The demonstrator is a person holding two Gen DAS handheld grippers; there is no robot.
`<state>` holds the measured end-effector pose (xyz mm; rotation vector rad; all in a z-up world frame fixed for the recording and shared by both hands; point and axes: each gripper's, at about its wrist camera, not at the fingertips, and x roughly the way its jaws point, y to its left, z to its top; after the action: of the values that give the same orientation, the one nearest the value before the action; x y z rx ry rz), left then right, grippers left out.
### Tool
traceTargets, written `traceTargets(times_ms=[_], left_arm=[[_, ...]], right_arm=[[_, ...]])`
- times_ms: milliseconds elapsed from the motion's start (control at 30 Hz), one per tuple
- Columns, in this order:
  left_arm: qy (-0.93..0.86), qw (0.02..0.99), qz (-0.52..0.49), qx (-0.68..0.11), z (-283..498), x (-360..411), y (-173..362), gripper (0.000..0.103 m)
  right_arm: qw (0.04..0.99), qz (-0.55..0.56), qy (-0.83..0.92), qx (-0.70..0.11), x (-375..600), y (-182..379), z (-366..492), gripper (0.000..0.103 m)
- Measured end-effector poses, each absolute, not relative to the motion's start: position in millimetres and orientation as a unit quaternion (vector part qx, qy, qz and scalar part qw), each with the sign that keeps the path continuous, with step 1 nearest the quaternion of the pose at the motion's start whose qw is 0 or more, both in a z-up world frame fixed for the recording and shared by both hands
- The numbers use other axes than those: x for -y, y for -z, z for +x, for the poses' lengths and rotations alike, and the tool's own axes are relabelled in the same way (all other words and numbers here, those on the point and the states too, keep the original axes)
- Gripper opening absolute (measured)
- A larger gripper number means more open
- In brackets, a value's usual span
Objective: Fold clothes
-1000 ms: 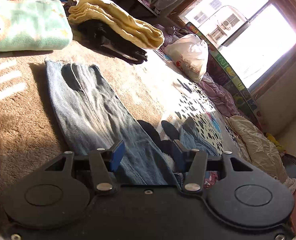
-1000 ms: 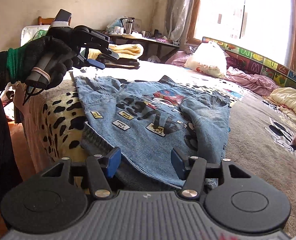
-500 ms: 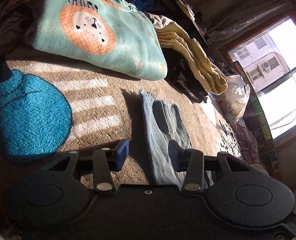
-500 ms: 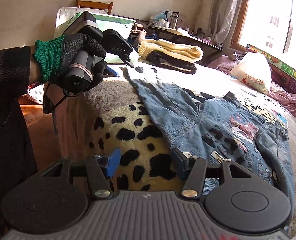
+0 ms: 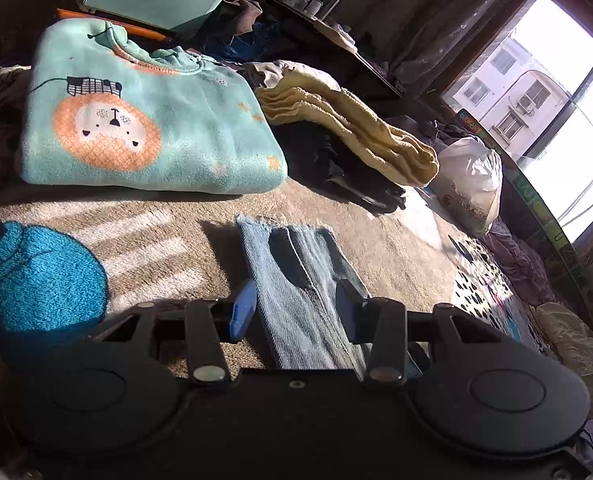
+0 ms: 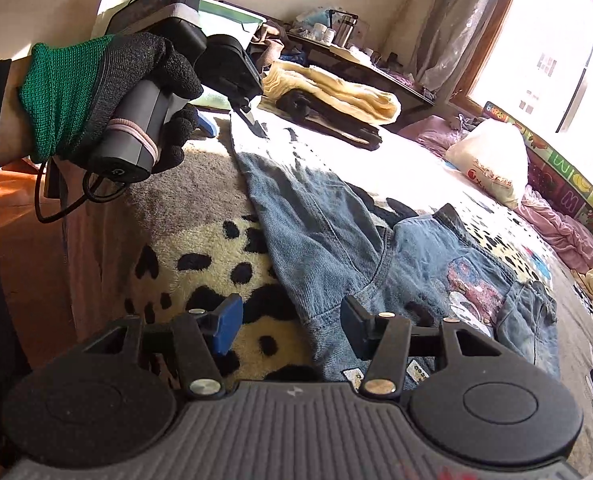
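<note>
Lying flat on the bed, the jeans await folding: left gripper open astride the leg hem, right gripper, jaws closing, empty at the waistband; next, grip both ends.

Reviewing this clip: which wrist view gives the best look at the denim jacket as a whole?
The right wrist view. It shows the denim jacket spread over the spotted blanket, one sleeve stretched toward the left gripper and the printed panel visible. The left wrist view shows only that sleeve's cuff end, lying between its own fingers.
</note>
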<state>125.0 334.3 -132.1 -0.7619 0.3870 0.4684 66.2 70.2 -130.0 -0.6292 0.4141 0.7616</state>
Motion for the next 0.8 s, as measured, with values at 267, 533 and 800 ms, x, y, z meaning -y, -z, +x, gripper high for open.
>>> traceTargets(times_ms=[267,533,800], left_arm=[[-0.233,0.874,-0.379,-0.197,125.5,-331.4,140.1,0.042],[-0.034,0.897,-0.391,-0.203,167.6,-304.4,112.9,0.042],[0.010,0.862,-0.413,-0.293,245.8,-267.7,125.0,0.042]], right_arm=[[0.851,-0.341,-0.344,-0.202,-87.5,141.5,81.7,0.040],[0.896,-0.152,-0.343,-0.235,-48.3,118.4,110.6,0.011],[0.908,-0.094,-0.337,-0.228,-26.5,123.1,108.1,0.009]])
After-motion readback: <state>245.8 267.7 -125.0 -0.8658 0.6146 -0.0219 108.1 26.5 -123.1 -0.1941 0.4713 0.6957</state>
